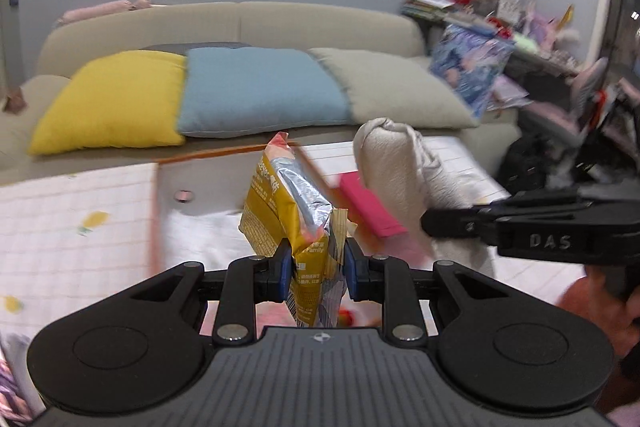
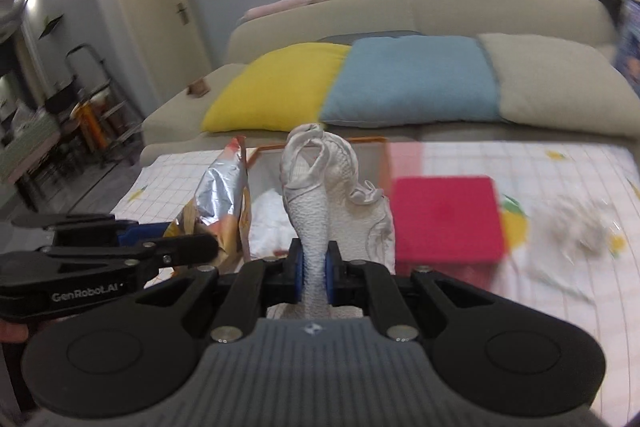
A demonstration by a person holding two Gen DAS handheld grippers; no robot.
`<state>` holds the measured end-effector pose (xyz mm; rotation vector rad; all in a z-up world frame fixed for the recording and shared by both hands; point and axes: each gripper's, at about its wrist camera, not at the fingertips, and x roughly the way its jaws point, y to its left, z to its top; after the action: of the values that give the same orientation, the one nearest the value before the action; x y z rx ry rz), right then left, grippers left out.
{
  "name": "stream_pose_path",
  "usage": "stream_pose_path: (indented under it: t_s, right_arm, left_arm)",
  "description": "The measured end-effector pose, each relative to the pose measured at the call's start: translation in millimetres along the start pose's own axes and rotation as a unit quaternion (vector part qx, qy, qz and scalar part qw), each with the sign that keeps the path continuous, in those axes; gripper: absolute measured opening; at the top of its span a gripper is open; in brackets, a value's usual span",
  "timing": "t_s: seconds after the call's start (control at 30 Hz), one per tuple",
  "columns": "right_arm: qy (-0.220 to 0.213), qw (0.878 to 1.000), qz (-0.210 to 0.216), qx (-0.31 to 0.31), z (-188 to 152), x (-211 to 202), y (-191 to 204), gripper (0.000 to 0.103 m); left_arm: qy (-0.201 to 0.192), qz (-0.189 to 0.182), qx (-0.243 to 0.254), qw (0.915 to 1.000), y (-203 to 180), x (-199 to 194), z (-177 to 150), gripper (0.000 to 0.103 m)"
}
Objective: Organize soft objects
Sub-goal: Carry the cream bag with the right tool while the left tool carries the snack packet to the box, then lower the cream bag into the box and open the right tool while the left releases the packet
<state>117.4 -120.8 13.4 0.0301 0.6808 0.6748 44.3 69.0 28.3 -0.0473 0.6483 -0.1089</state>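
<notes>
On the surface (image 2: 560,267) with the checked cloth, a white box with an orange rim (image 2: 382,163) sits in front of the sofa, a red block (image 2: 446,219) just to its right. The right tool (image 2: 314,277) pinches a white towel (image 2: 316,187) that bunches above its jaws, and the left tool (image 1: 316,269) pinches a yellow foil snack bag (image 1: 288,203) near its lower end, both held up over the box area. I would lower each well inside the rim before spreading the jaws, towel first, so nothing drapes over the edge.
</notes>
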Motion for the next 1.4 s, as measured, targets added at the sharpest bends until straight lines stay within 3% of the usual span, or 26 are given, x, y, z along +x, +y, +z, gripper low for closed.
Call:
stream_pose_path:
  t_s: [0.2,0.37,0.53,0.77,1.0,1.2,1.3,1.4]
  right_arm:
    - [0.036,0.999,0.002,-0.039,16,63,10,0.008]
    - [0.073,0.995,-0.014,-0.073,21,110,12,0.008]
    - [0.107,0.988,-0.028,-0.107,18,145,16,0.008]
    - [0.164,0.977,-0.04,-0.127,6,178,12,0.009]
    - [0.197,0.971,-0.032,-0.129,2,192,12,0.018]
    - [0.199,0.972,-0.017,-0.125,8,191,11,0.026]
    - [0.193,0.973,-0.017,-0.126,12,184,11,0.044]
    - [0.187,0.976,-0.013,-0.113,17,177,8,0.046]
  left_arm:
    - [0.057,0.031,0.076,0.995,28,34,11,0.029]
    - [0.122,0.047,0.136,0.982,40,68,7,0.029]
    - [0.182,0.048,0.17,0.9674,47,95,-5,0.029]
    - [0.223,0.044,0.192,0.9549,44,110,-14,0.029]
    - [0.254,0.029,0.149,0.9552,58,123,-8,0.031]
    - [0.252,0.023,0.138,0.9575,61,117,-4,0.042]
    - [0.24,0.025,0.143,0.9599,62,112,1,0.044]
    - [0.231,0.026,0.142,0.9621,60,104,7,0.044]
